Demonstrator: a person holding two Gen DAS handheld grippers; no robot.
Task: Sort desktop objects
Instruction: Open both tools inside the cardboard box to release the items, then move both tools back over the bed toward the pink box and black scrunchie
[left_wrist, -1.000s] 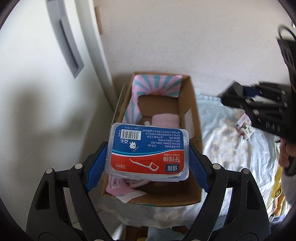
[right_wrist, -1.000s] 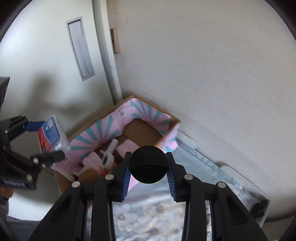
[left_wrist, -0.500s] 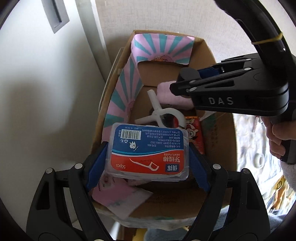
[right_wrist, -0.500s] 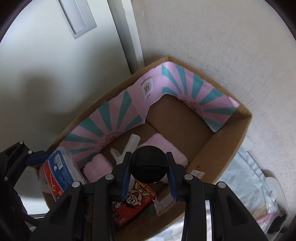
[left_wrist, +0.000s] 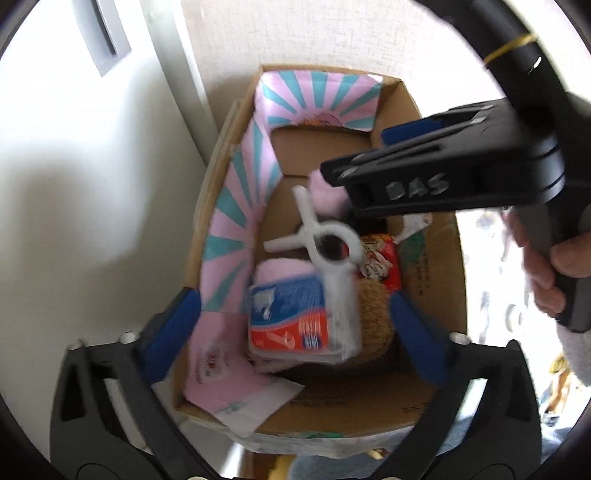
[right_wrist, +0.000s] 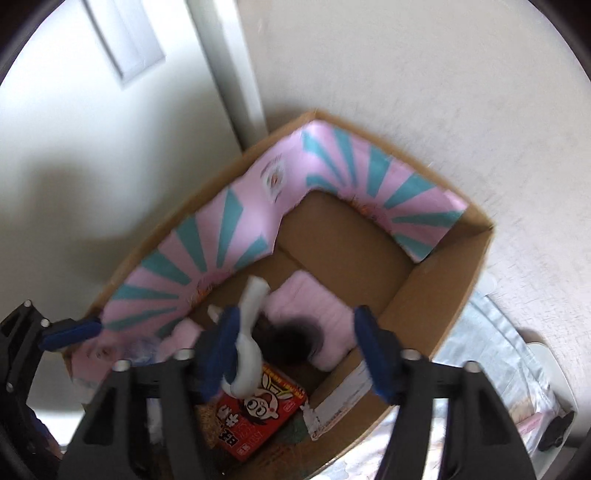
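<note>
Releasing: our left tongs (left_wrist: 291, 314) and right tongs (right_wrist: 295, 354) have just been opening, nothing clamped; floss box (left_wrist: 291, 317) and black disc (right_wrist: 291, 338) drop inside the cardboard box (right_wrist: 439, 291). Risk: the disc may roll under the pink pads.

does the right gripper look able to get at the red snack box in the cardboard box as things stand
Probably yes. The right gripper hangs over the cardboard box with jaws that have just been opening, and the red snack box lies just below. The white clip overlaps the box's top edge and may get in the way.
</note>
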